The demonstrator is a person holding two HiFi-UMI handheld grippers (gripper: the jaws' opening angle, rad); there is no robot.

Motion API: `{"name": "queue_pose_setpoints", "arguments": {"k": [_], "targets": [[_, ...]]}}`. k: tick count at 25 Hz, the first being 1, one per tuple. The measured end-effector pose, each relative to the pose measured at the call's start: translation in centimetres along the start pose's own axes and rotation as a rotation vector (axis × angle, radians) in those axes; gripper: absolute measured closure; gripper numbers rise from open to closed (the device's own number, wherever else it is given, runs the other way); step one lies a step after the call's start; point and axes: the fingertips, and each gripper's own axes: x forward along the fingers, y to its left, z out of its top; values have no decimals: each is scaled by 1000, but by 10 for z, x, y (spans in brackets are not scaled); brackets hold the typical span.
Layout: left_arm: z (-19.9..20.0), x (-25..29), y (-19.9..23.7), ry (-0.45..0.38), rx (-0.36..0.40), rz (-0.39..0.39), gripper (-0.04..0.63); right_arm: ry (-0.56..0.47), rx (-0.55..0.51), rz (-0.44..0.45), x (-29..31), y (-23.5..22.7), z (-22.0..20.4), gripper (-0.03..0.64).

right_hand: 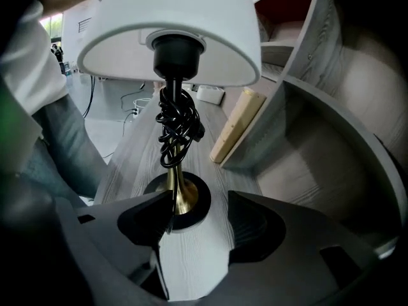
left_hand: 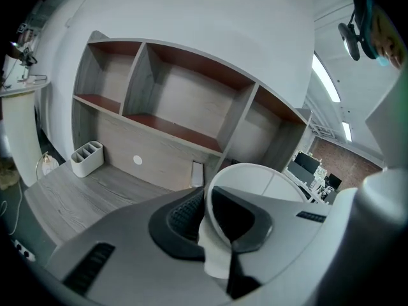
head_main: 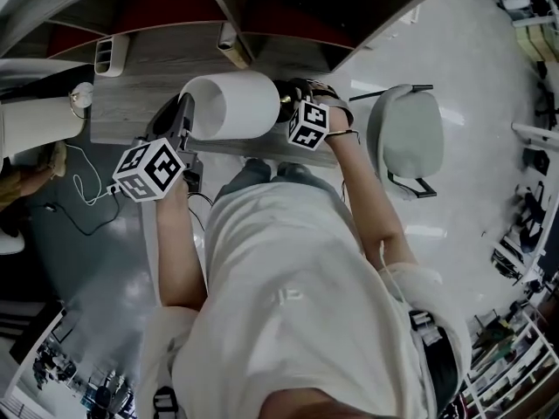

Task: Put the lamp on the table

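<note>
The lamp has a white shade [head_main: 231, 105], a brass stem [right_hand: 173, 190], a round black base [right_hand: 196, 203] and a black cord coiled round the stem [right_hand: 175, 123]. In the right gripper view it stands upright with its base on the grey wooden desk [right_hand: 191, 266]. My left gripper [head_main: 186, 112] is shut on the rim of the lampshade [left_hand: 274, 183], whose white edge runs between the jaws of the left gripper [left_hand: 205, 218]. My right gripper [right_hand: 194, 225] is open just before the base, its jaws touching nothing. In the head view the right gripper [head_main: 286, 94] sits at the shade's right end.
A shelf unit with open cubbies [left_hand: 166, 94] backs the desk. On the desk are a white organiser [left_hand: 86, 158] and a pale wooden block [right_hand: 236, 126]. A grey chair [head_main: 406, 133] stands to the right. A cable [head_main: 83, 186] lies on the floor at left.
</note>
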Motion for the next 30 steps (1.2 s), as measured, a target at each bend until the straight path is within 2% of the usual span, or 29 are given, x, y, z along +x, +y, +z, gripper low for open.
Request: {"name": "queue_pose_setpoints", "arguments": {"k": [7, 13, 30], "targets": [[8, 14, -23, 18, 47, -24, 545, 8, 71, -82, -28, -11, -22, 346], [12, 30, -56, 22, 97, -80, 538, 29, 141, -140, -48, -22, -48, 358], [6, 58, -130, 89, 176, -209, 520, 74, 279, -253, -87, -32, -91, 394]]}}
